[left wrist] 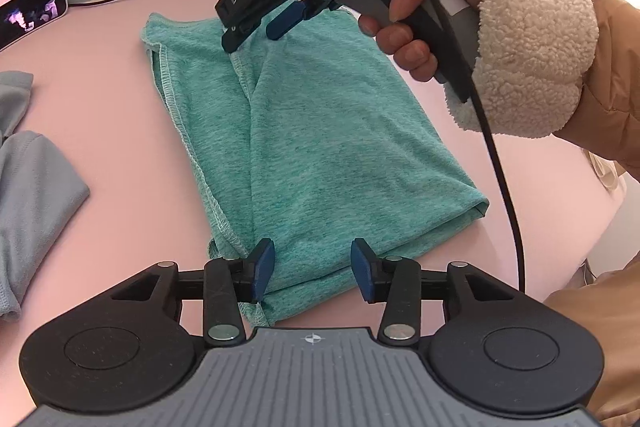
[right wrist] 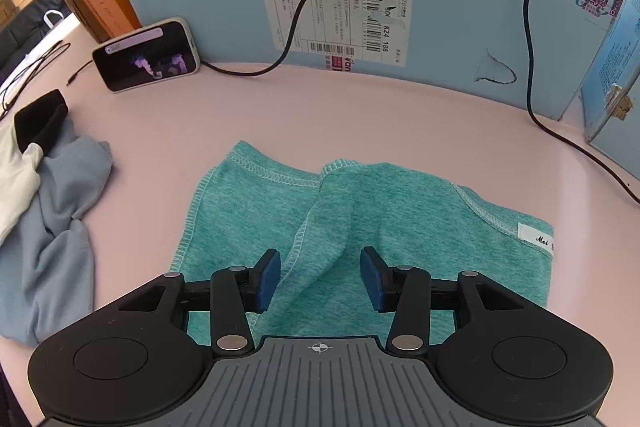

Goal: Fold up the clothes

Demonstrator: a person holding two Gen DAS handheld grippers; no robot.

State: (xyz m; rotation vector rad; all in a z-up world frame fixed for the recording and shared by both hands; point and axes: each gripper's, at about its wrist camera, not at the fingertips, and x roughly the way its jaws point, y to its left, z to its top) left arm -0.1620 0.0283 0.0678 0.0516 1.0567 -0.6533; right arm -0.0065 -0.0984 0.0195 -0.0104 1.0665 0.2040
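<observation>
A teal knit garment [left wrist: 320,147] lies folded into a long strip on the pink table [left wrist: 100,115]. My left gripper [left wrist: 312,261] hovers over its near end, blue pads apart, not pressing the cloth below. At the far end, a hand in a fleece cuff [left wrist: 528,35] holds my right gripper [left wrist: 294,17] above the hemmed edge. In the right wrist view the right gripper [right wrist: 320,265] is open, with a raised fold of the teal garment [right wrist: 400,219] lying between its fingers but not pinched. A white label [right wrist: 536,237] shows at the garment's right edge.
A grey-blue garment [left wrist: 32,187] lies crumpled at the left, with white cloth [right wrist: 16,175] and a black piece [right wrist: 40,119] beside it. A phone [right wrist: 148,55] leans near the blue cardboard box [right wrist: 440,27] behind the table. Black cables [right wrist: 532,67] trail across the back.
</observation>
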